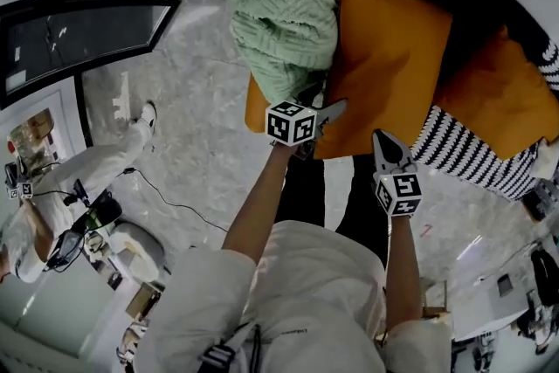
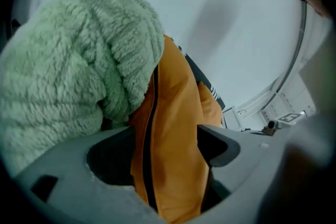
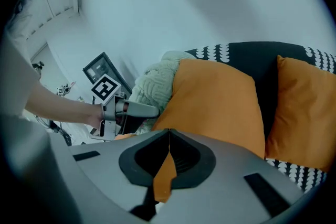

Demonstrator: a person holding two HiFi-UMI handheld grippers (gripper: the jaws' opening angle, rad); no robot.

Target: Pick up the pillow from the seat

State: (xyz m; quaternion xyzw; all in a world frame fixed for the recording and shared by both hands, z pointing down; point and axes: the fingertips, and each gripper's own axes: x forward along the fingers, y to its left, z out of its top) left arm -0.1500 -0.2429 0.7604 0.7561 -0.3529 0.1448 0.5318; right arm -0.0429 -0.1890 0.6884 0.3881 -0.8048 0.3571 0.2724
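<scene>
Head view: the orange pillow leans on the sofa, upper centre. Left gripper view: your left tongs stand apart around its zipped edge, so it could slip out. Right gripper view: your right tongs are closed, perhaps pinching only a sliver.

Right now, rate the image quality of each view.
Head view: strong fisheye curving the floor, orange pillow sharp. Left gripper view: green blanket crisp, fingers soft, dark corners. Right gripper view: round dark vignette, even flat light, near fingers slightly blurred.
</scene>
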